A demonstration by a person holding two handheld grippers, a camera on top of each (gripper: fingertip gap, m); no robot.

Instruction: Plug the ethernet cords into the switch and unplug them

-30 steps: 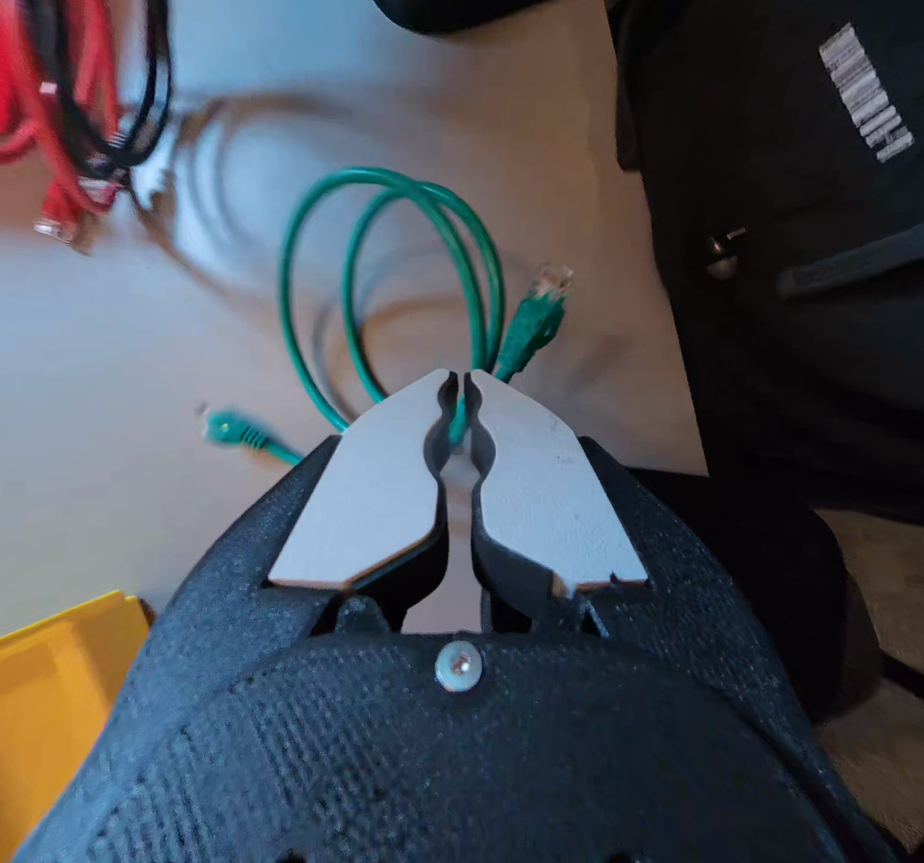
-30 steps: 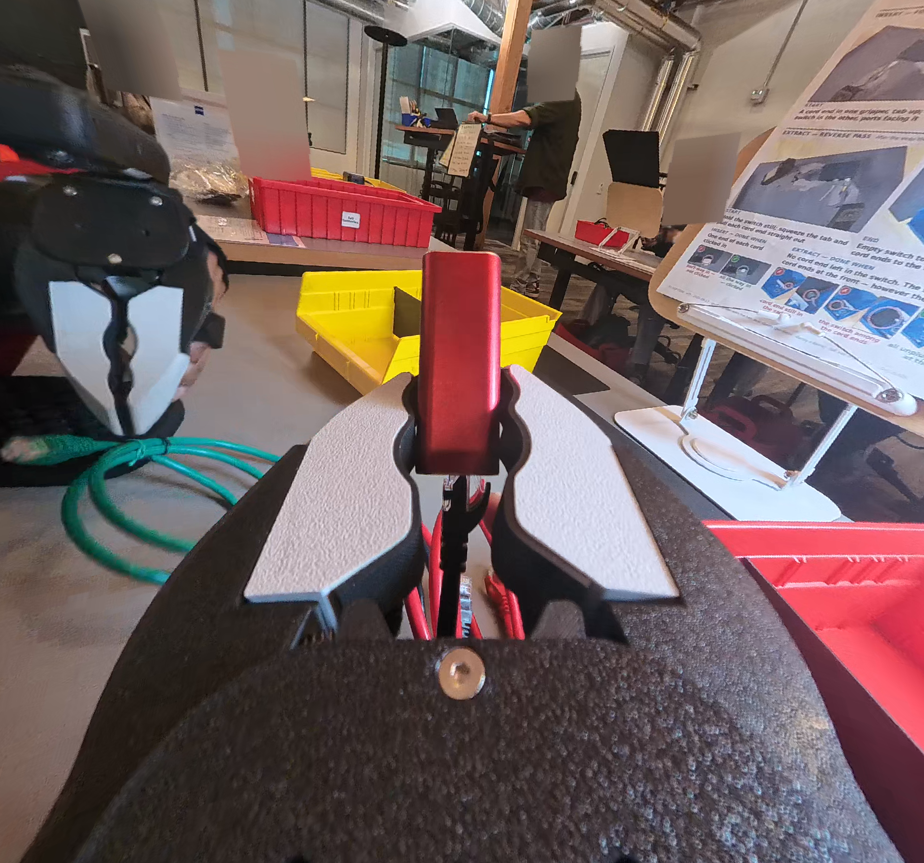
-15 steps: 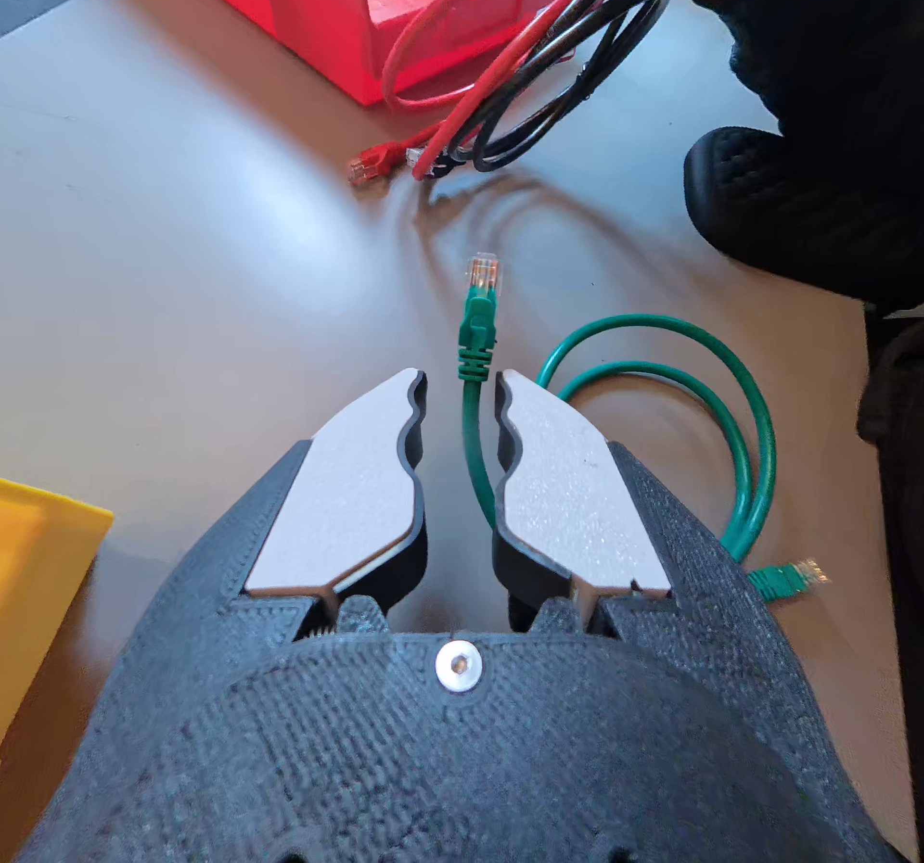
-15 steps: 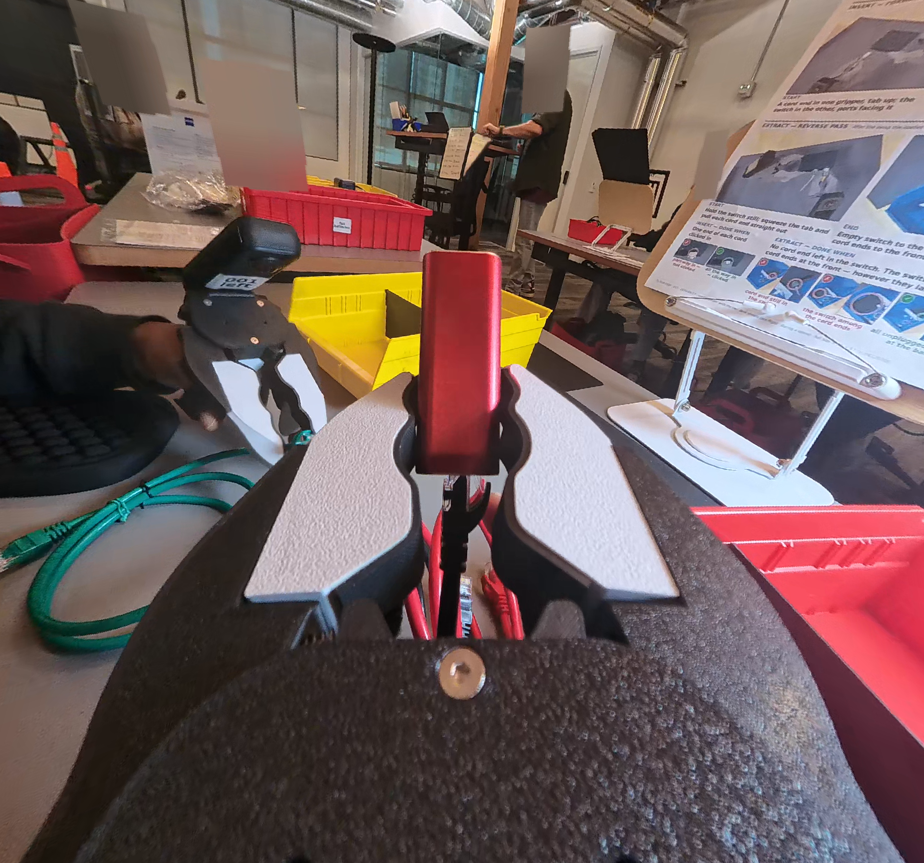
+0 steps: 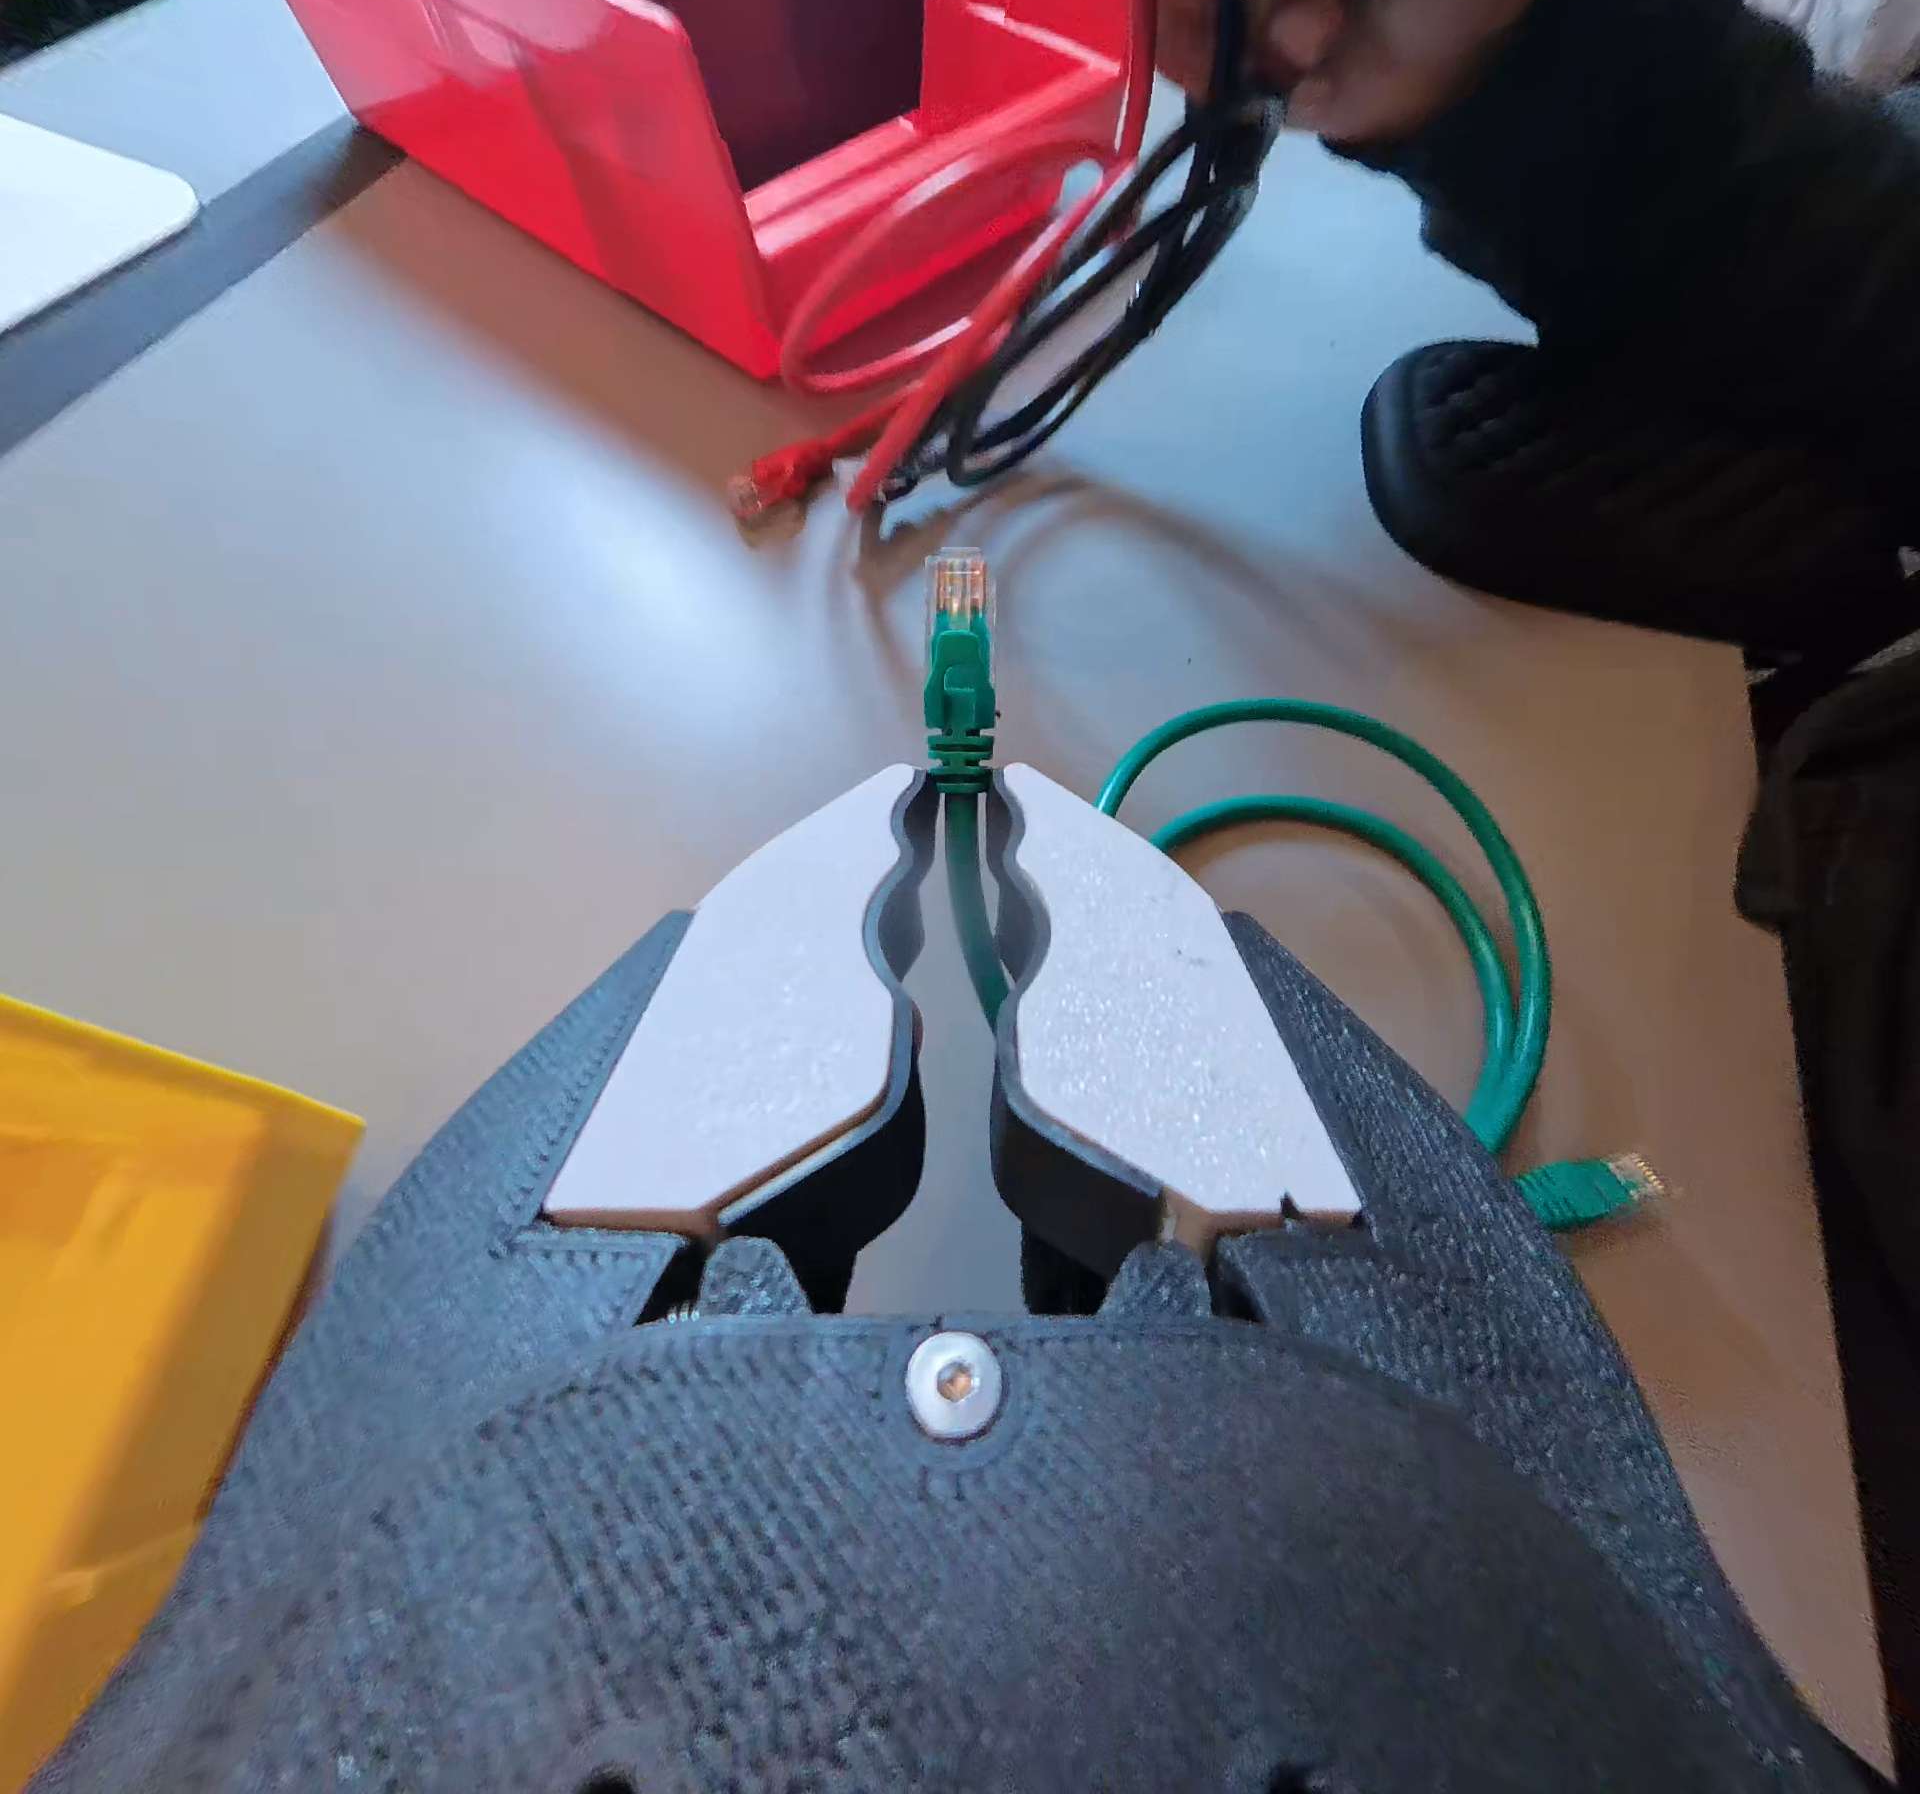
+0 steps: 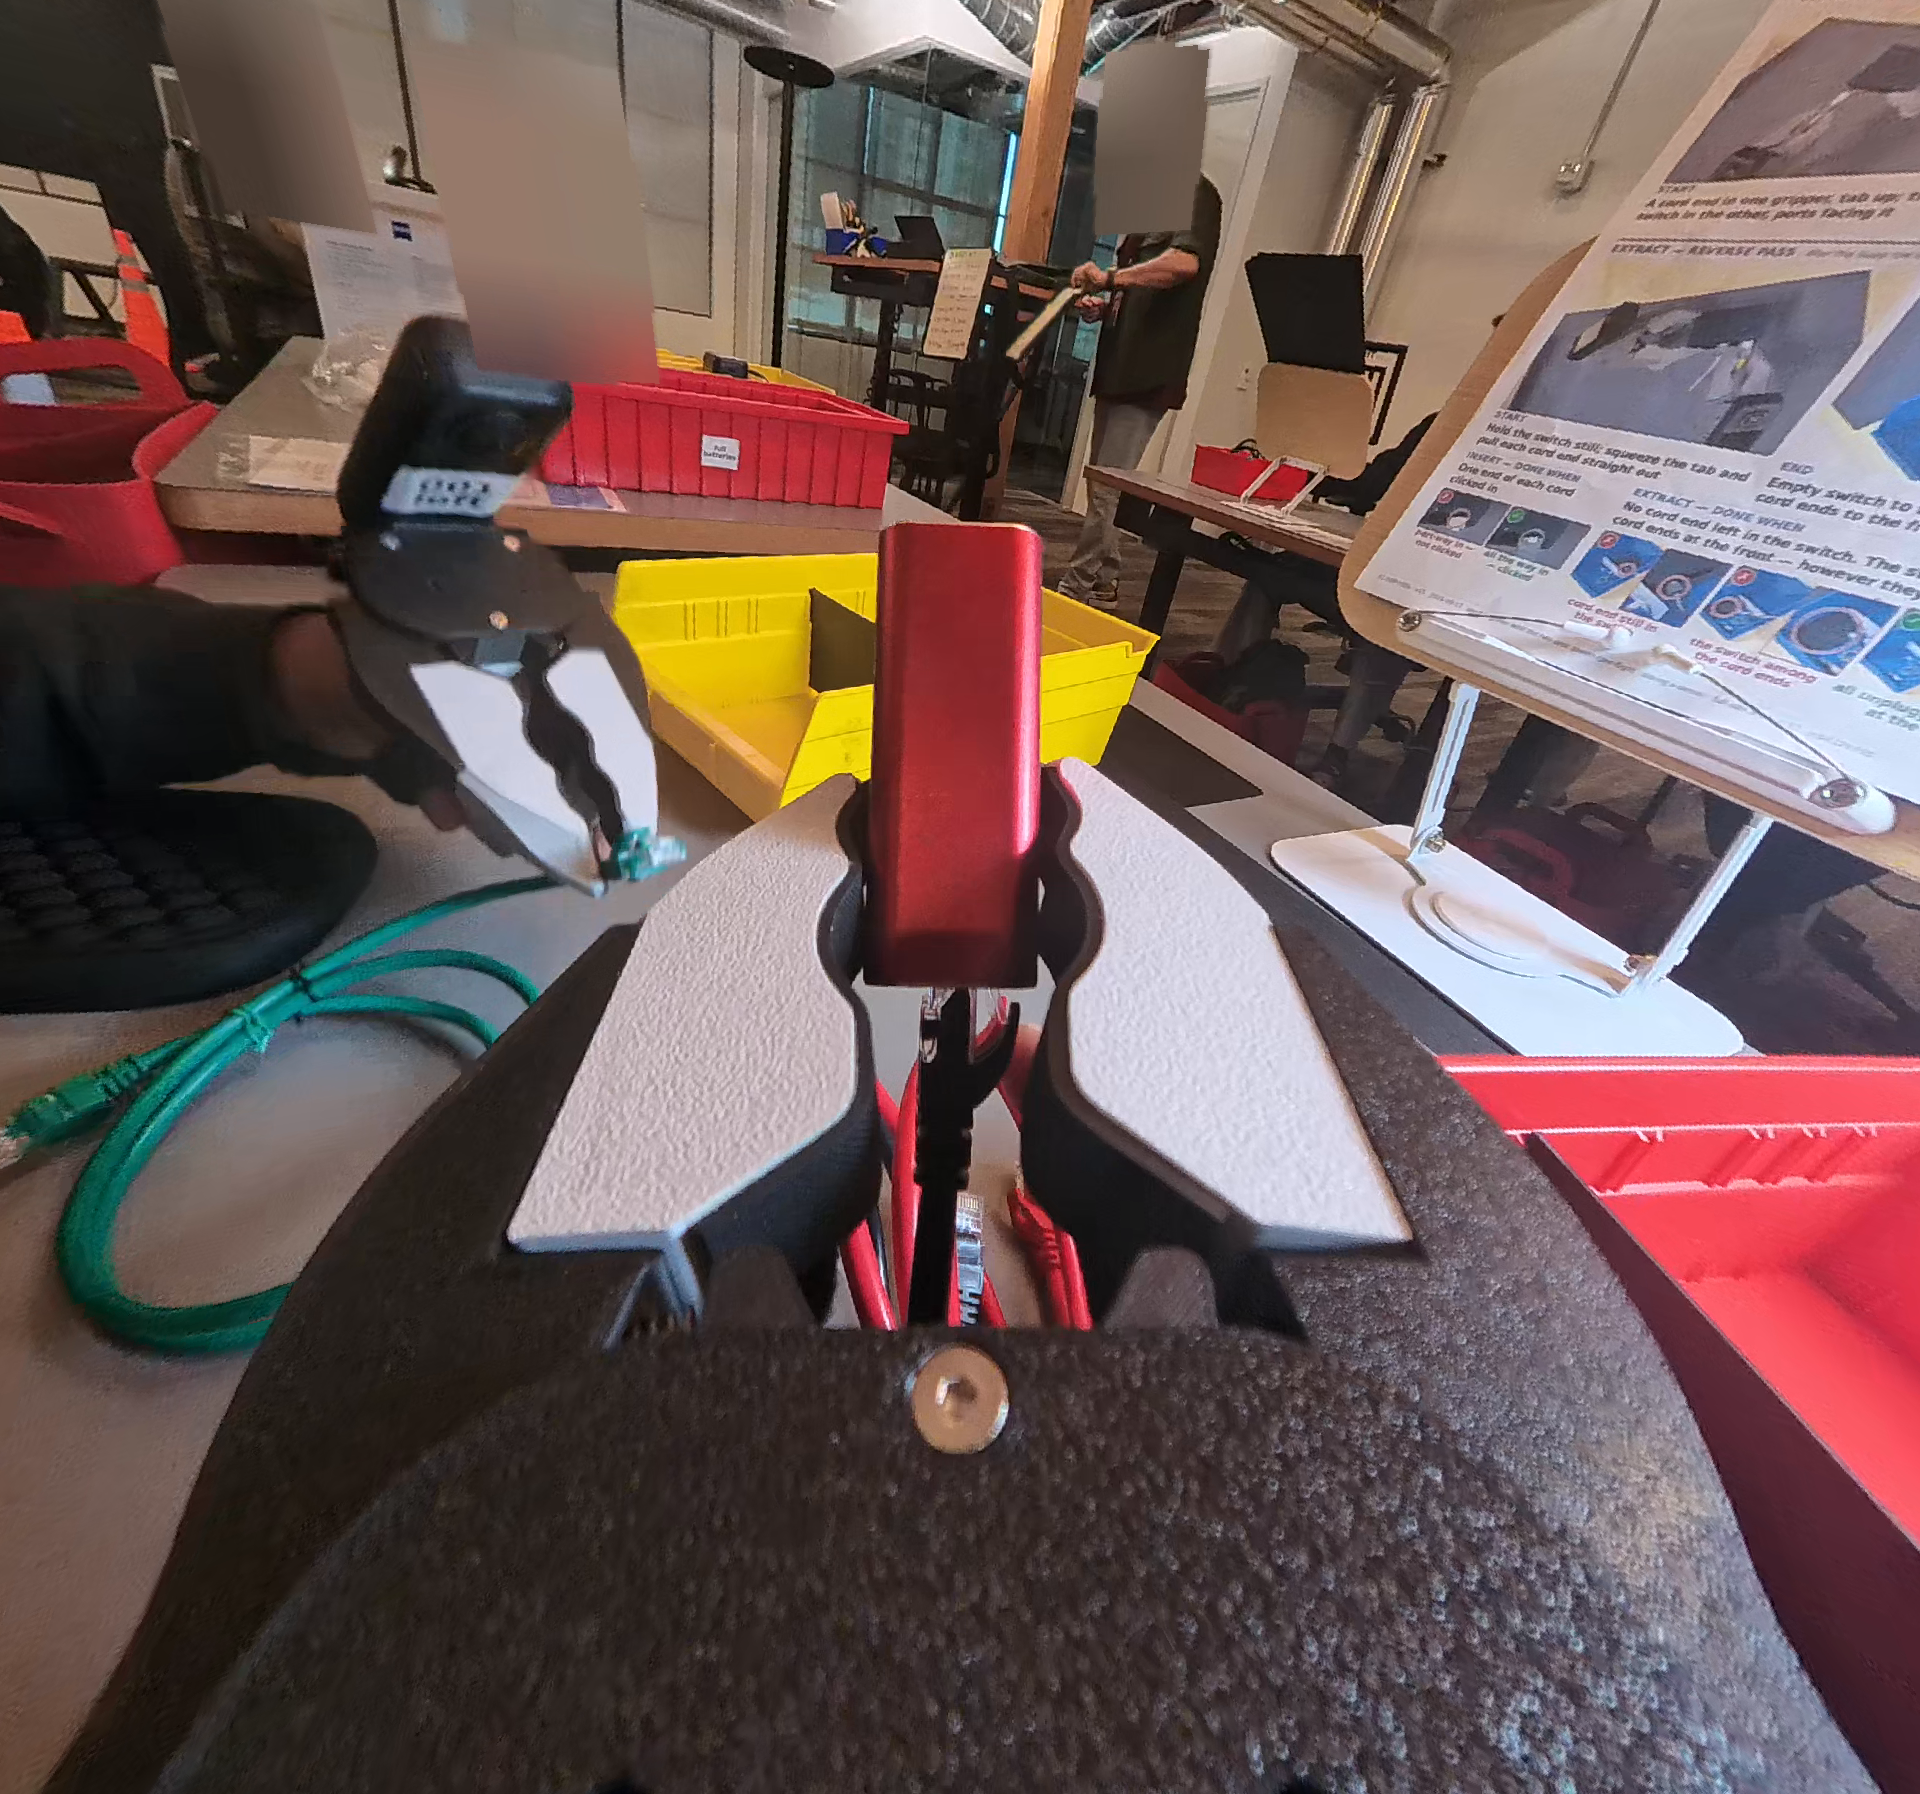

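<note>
Left gripper pinches the green cord; only the right view shows the right gripper clamping the red switch (upright).

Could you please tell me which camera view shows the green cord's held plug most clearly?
The left wrist view: the green plug juts straight beyond its own jaws. The right wrist view shows it small and sideways.

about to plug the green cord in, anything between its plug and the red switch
Nothing visible. The left hand-held gripper holds the green plug in open air beside the red switch, which the right hand-held gripper holds upright.
</note>
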